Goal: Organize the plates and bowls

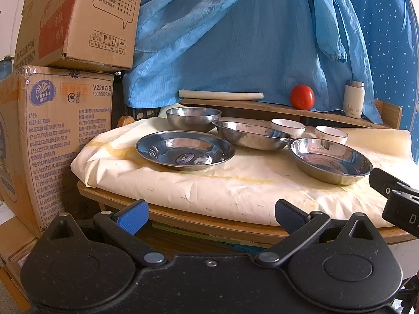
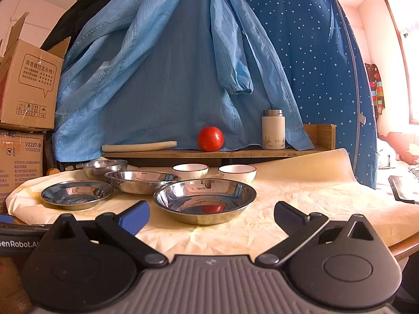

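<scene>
Both tongs, left (image 1: 210,213) and right (image 2: 210,216), released, hovering before the counter (image 2: 327,209). Nearest steel plate (image 2: 204,200): stiff, probably light and slippery; best pinched at the rim.

on the cream paper-covered table (image 2: 301,191):
three shallow stainless-steel plates: left (image 2: 77,194), middle rear (image 2: 141,180), front (image 2: 205,200).
one deep stainless-steel bowl (image 2: 104,168).
two small white ceramic bowls with dark rims (image 2: 190,170) (image 2: 237,172).
on the wooden shelf (image 2: 209,153):
one red tomato (image 2: 210,138), one white cylindrical flask (image 2: 273,129), one pale rolled sheet (image 2: 138,145).
two stacked cardboard boxes: upper (image 1: 86,23), lower (image 1: 52,130).
</scene>
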Action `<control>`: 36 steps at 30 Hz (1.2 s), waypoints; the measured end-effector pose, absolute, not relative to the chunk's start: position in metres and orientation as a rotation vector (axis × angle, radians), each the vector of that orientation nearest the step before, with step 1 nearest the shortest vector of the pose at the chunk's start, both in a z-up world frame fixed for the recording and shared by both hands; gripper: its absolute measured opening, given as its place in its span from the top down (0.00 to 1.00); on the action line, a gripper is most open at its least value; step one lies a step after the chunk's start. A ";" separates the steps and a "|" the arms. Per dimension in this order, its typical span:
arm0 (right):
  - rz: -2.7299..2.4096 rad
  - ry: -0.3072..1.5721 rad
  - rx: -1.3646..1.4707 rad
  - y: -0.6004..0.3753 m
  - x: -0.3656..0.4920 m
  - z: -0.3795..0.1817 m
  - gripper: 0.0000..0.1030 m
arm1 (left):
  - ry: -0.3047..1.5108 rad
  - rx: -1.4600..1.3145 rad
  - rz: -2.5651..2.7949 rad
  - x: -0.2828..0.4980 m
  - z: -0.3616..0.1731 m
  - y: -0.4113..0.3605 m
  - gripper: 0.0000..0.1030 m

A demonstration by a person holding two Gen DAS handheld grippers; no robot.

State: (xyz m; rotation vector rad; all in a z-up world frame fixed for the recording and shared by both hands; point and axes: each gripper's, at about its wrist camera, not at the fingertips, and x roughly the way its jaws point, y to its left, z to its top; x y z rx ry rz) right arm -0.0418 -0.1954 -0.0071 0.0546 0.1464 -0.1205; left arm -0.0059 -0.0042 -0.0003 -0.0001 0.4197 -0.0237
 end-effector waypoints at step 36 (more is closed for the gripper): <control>-0.101 0.143 0.071 -0.198 -0.037 -0.013 0.00 | 0.440 -0.032 -0.019 0.003 0.000 0.003 0.01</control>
